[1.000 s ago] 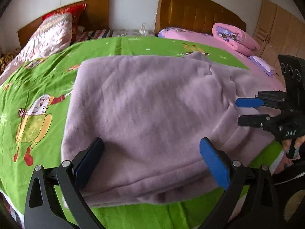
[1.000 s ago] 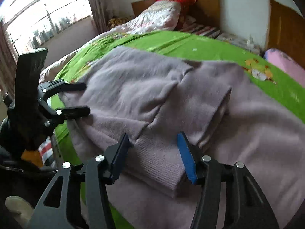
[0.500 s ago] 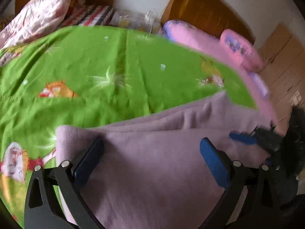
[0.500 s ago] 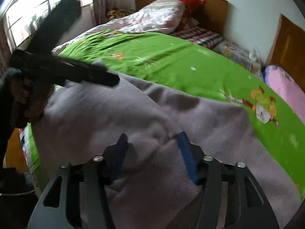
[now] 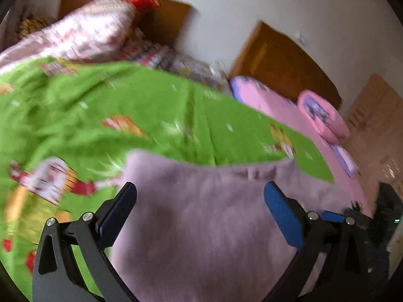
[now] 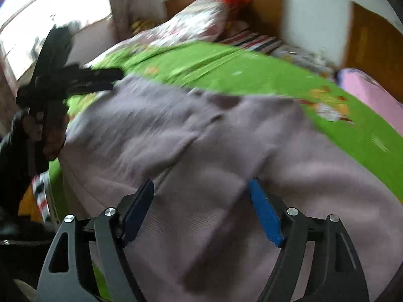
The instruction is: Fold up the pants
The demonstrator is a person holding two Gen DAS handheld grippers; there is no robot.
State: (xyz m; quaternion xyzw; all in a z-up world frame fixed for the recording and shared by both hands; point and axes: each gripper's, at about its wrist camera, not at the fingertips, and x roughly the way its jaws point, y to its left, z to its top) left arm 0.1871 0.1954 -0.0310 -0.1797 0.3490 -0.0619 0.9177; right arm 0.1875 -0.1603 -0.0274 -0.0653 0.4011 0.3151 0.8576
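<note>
On the green bed (image 5: pixel 156 115) the pants (image 6: pixel 226 151) lie under both tools. The right hand-held gripper (image 6: pixel 201 209) is opening, its jaws astride the ribbed hem without pinching it. The left hand-held gripper (image 5: pixel 200 211) is spread wide and empty above the pants' left end.

Each claw (image 5: pixel 200 212) (image 6: pixel 201 210) has black arms, silver screws and blue pads (image 5: pixel 282 216); dark sleeve (image 6: pixel 10 151) behind the left one

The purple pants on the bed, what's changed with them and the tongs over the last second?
The right tongs had pinched the ribbed cuff of the purple pants; their jaws are now opening, with the cloth between them but not pressed. The left tongs swung over the pants, open throughout and holding nothing. The pants' far edge now looks nearer, so more green bedspread shows. The pillows stayed in place.
</note>
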